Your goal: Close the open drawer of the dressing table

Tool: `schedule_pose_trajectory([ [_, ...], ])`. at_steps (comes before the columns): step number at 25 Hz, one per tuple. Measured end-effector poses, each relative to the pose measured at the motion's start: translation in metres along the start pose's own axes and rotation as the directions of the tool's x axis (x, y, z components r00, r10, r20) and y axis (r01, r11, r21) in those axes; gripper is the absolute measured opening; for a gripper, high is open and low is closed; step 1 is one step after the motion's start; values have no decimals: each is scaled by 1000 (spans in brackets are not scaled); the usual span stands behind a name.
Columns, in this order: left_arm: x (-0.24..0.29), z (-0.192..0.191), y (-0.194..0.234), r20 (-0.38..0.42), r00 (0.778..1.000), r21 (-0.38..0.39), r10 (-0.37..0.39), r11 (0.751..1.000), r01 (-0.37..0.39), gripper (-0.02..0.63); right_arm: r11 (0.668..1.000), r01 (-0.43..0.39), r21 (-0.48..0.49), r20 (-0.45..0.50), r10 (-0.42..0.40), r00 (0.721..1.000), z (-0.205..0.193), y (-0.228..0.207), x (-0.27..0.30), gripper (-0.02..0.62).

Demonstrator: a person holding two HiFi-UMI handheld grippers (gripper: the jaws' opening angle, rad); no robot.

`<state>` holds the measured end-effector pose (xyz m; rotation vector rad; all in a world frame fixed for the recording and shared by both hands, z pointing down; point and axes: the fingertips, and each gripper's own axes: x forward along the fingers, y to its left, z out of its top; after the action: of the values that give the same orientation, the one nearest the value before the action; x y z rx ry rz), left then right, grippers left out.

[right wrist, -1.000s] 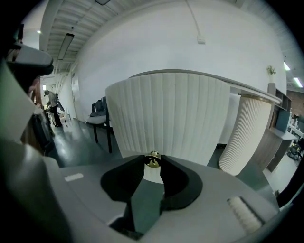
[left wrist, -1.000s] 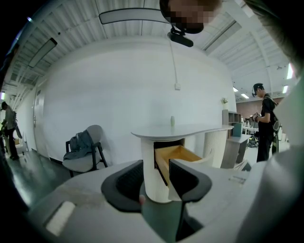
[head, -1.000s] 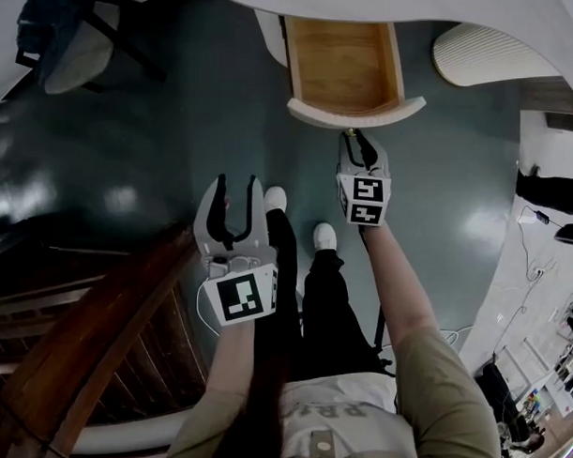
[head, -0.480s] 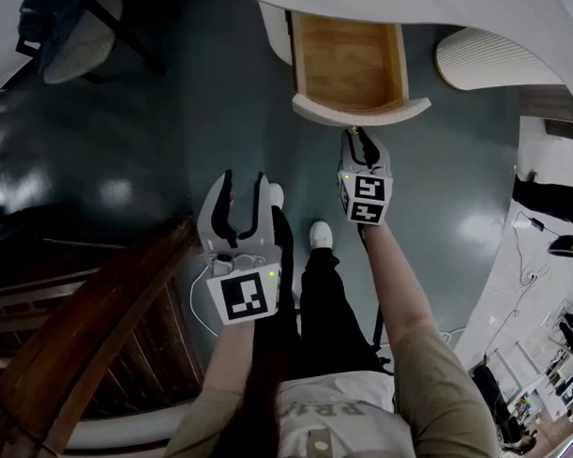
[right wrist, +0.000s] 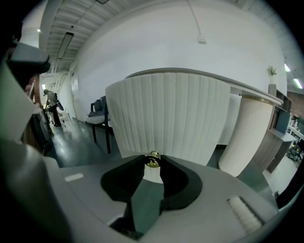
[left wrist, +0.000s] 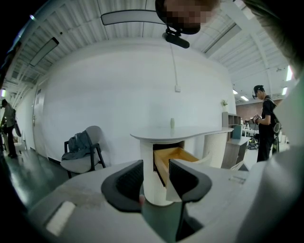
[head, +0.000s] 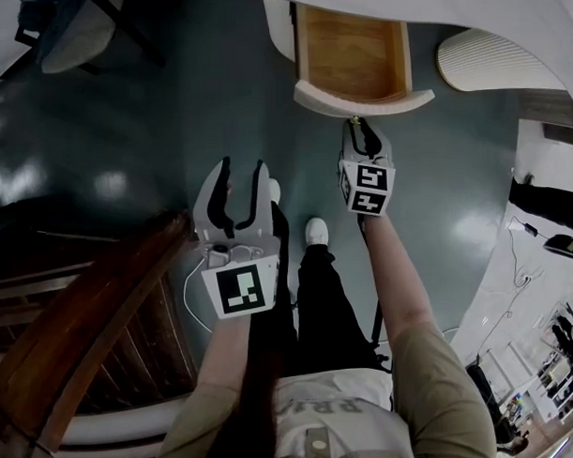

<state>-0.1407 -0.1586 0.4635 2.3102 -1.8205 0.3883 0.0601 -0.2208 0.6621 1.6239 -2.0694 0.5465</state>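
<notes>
Task not yet done: the drawer is seen pulled well out from under the dressing table, its wooden inside fully exposed in the head view. The grasp stage appears complete, i.e. the right gripper is clamped on the small brass knob at the middle of the ribbed white drawer front, w/ the knob pinched btwn the jaw tips. The left gripper is held apart from the furniture, over the floor, jaws spread and nothing btwn them; only the table and drawer are seen beyond them, well apart. What is left, as judged: the whole push, approx. the full exposed length of the drawer, until the front sits flush w/ the table, after which the knob is to be let go
</notes>
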Motion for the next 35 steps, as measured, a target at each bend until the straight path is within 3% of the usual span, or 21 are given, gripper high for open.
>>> schedule_pose_trajectory([
  [14, 17, -3, -8, -19, 999, 26, -46, 999, 47, 181, 1000, 8, 14, -10, -8, 1000, 10, -2, 14, 107],
  [35, 54, 5, 11, 6, 999, 3, -45, 999, 45, 181, 1000, 21, 8, -16, -21, 1000, 23, -6, 31, 107],
])
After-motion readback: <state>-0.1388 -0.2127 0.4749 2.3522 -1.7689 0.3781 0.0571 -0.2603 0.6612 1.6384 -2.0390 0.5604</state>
